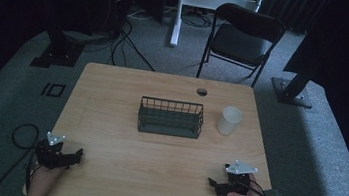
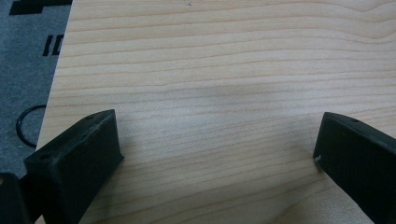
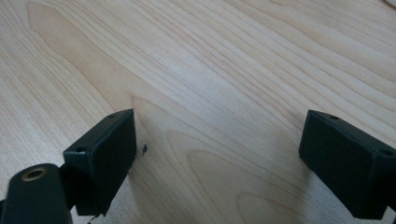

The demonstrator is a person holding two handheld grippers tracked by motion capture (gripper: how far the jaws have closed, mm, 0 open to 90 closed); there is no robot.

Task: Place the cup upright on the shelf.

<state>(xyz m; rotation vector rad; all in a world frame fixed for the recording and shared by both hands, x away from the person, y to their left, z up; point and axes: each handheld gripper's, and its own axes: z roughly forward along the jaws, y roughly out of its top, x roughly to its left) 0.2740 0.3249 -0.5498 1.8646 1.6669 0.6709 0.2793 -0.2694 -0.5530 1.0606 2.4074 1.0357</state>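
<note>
Both tongs [image 2: 217,140] [image 3: 217,140] gape over smooth, wavy-grained wooden table [image 1: 154,161].

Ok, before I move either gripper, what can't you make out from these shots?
- Inside of the white cup: high view, its rim and the dim light hide whether it holds anything.
- Floor of the wire basket: high view, dark wires and low light blur it.
- Left gripper and right gripper: open over bare table; the frame edges cut off the jaws in both gripper views.
</note>
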